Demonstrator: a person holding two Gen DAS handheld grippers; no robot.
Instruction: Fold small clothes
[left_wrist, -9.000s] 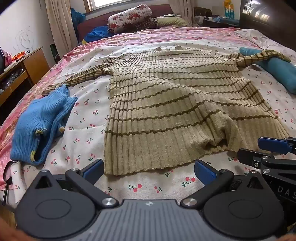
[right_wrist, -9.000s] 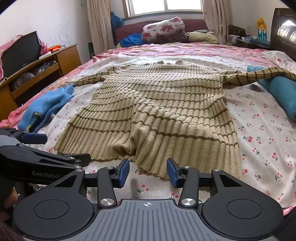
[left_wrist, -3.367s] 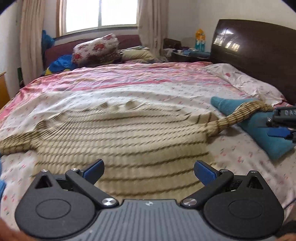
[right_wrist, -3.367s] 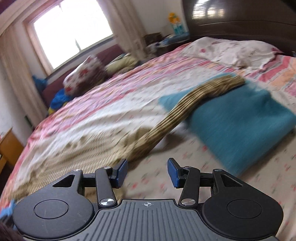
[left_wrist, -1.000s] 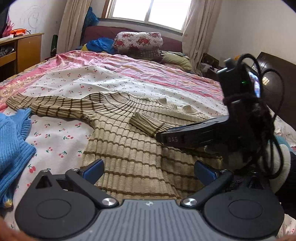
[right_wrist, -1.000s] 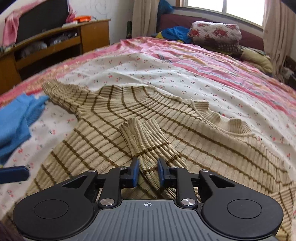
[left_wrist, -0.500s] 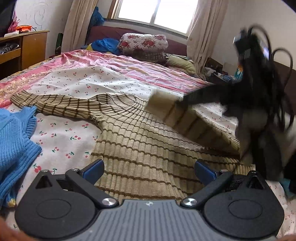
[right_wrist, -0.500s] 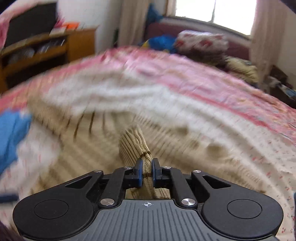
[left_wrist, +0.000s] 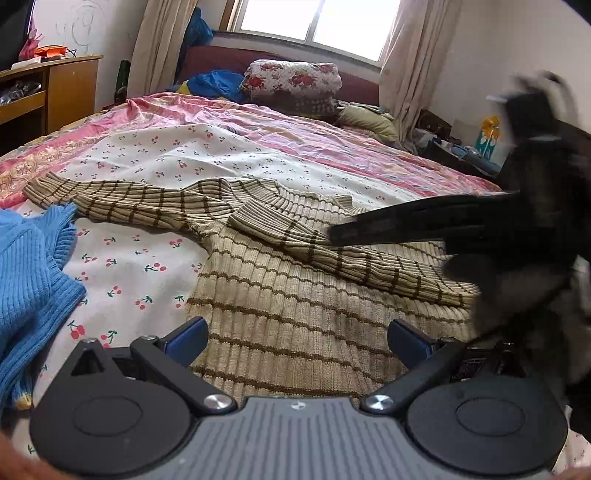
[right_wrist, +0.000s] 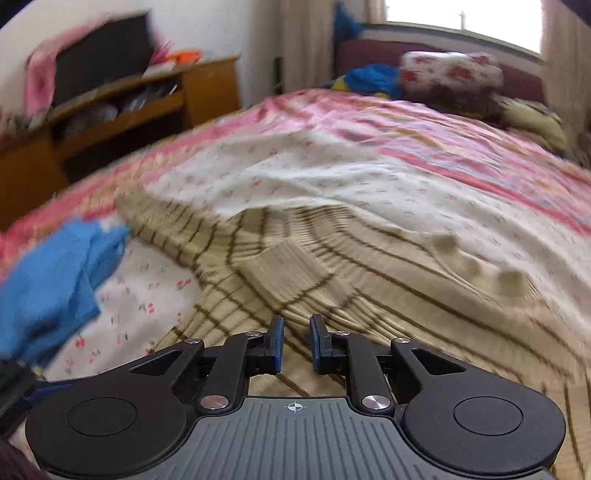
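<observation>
A beige ribbed sweater with brown stripes (left_wrist: 295, 325) lies flat on the bed. Its right sleeve (left_wrist: 314, 245) is folded across the chest, and the other sleeve (left_wrist: 110, 201) stretches out to the left. My left gripper (left_wrist: 297, 338) hovers open over the sweater's lower part with nothing between its fingers. My right gripper (right_wrist: 296, 343) is just behind the folded sleeve (right_wrist: 295, 273). Its jaws are opening, with a narrow gap between them and no cloth pressed in it. In the left wrist view its blurred black fingers (left_wrist: 369, 229) reach in from the right over the sleeve.
A blue knit garment (left_wrist: 29, 280) lies on the cherry-print sheet (left_wrist: 147, 158) left of the sweater. Floral pillows (left_wrist: 295, 79) and a window are at the far end. A wooden cabinet (left_wrist: 55, 92) stands to the left of the bed.
Half a second ago my right gripper was shut on the lifted sleeve cuff. Now the sleeve lies flat across the sweater and the jaws have parted. My left gripper has stayed put.
</observation>
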